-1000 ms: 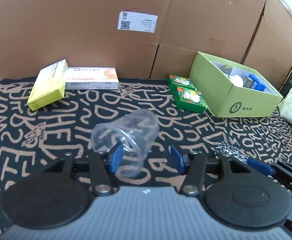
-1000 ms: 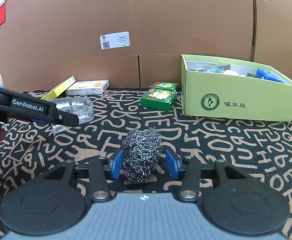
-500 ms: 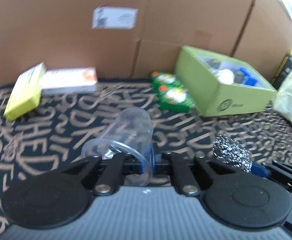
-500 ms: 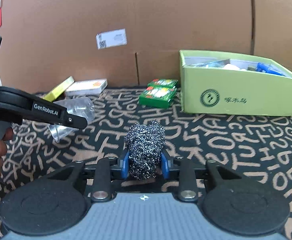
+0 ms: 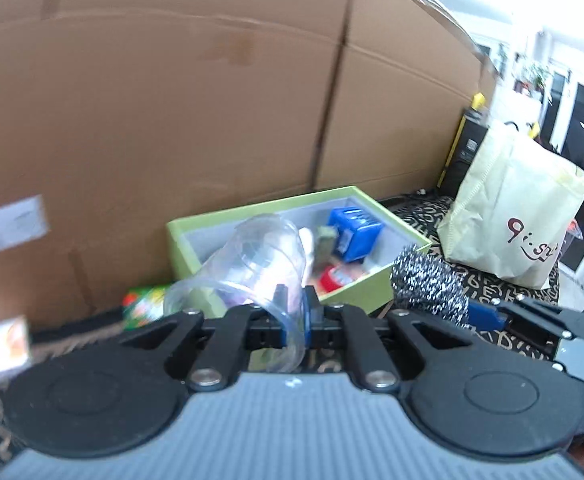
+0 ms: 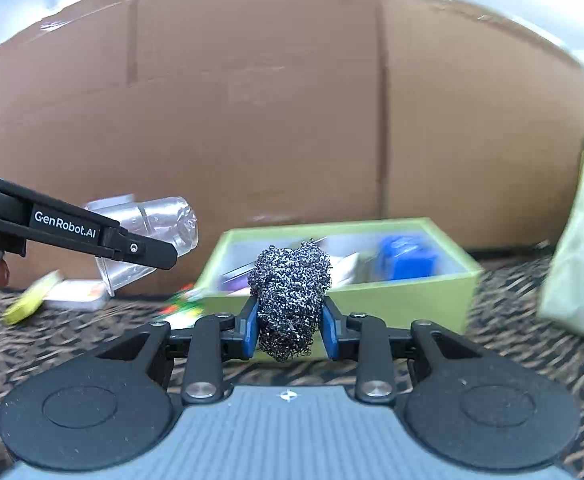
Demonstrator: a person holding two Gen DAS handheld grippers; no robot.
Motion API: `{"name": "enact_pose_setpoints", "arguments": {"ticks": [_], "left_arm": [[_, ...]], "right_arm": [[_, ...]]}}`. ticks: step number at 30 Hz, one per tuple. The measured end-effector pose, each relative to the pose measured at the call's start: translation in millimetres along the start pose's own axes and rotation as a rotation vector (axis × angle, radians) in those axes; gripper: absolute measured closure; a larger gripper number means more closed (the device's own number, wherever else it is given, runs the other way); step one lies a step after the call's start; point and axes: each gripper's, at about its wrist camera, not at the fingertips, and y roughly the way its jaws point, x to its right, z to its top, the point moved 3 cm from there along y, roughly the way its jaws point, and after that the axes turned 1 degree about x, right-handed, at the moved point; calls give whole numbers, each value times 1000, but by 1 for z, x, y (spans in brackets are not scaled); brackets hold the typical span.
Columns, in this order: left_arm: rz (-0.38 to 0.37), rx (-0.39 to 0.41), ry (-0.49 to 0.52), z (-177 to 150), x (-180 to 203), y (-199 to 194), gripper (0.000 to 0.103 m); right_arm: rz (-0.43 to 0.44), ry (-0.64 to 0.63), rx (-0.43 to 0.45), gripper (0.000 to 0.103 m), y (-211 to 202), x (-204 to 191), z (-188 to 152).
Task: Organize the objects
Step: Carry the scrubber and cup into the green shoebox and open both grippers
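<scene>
Right claw (image 6: 288, 330) is squeezing a scratchy steel wool ball (image 6: 290, 298), a lumpy wire tangle bulging above the blue pads. The left claw (image 5: 295, 316) is pinched tight on the thin rim of a clear plastic cup (image 5: 252, 264), which tips forward, held up off the patterned cloth (image 6: 511, 320). Just beyond both claws sits an open lime-green cardboard box (image 6: 403, 300) with a blurry blue block (image 6: 405, 258) inside. Right of that is a soft cream bag (image 5: 515, 208), and plain brown corrugated cardboard (image 6: 272, 120) walls off the back.
</scene>
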Motion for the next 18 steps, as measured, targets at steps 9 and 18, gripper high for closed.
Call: {"name": "enact_pose_setpoints", "arguments": {"ticks": [9,18], "left_arm": [[-38,-90,31,27,19,94,96],[112,-130,58,17,5,144,86]], "right_arm": [[-99,-15,-24,68,55,52,17],[-52,-39,-34,57,121,66,15]]}}
